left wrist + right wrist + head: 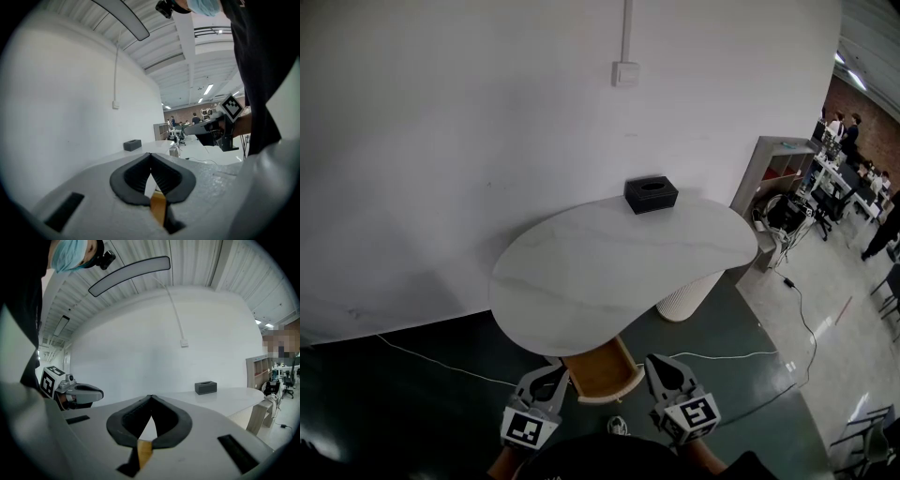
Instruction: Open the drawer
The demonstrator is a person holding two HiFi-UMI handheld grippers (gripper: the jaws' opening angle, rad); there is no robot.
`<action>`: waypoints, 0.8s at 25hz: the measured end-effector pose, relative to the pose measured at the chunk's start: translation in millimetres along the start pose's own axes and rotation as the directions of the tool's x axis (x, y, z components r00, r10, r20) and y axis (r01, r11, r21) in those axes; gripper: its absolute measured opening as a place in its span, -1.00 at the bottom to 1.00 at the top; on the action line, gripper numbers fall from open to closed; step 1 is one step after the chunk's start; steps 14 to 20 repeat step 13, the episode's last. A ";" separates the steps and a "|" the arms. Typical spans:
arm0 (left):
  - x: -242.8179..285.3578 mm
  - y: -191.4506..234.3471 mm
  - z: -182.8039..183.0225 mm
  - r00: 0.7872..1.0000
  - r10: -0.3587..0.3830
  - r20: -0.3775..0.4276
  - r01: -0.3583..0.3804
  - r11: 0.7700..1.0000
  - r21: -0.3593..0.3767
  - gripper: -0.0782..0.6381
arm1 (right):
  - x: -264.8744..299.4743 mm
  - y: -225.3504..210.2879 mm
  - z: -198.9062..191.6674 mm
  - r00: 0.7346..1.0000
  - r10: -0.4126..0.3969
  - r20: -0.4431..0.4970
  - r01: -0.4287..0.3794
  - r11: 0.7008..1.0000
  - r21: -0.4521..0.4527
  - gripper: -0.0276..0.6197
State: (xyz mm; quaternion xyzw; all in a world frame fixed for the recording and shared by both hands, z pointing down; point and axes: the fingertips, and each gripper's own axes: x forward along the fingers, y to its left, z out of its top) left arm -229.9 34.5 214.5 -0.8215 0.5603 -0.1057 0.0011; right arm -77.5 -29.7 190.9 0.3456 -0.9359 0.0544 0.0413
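A wooden drawer (pixel 602 370) stands pulled out from under the near edge of the white kidney-shaped table (pixel 609 262). It looks empty inside. My left gripper (pixel 551 377) sits just left of the drawer and my right gripper (pixel 661 366) just right of it; neither holds anything. In the left gripper view the left gripper (pixel 151 155) has its dark pads shut together, with a strip of drawer wood (pixel 158 206) showing below them. The right gripper (pixel 150 398) is likewise shut in its own view, above a sliver of wood (pixel 144 451).
A black tissue box (pixel 651 194) rests at the table's far edge by the white wall. A ribbed white pedestal (pixel 686 295) carries the table. Cables (pixel 441 361) cross the dark floor. A shelf unit (pixel 773 178) and people (pixel 844 131) at desks are at the back right.
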 end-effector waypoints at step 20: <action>-2.3 -8.6 -5.8 0.999 0.027 -0.019 -0.027 1.000 -0.006 -0.73 | 0.4 1.0 1.4 0.999 0.034 0.012 -0.034 0.999 0.007 -0.91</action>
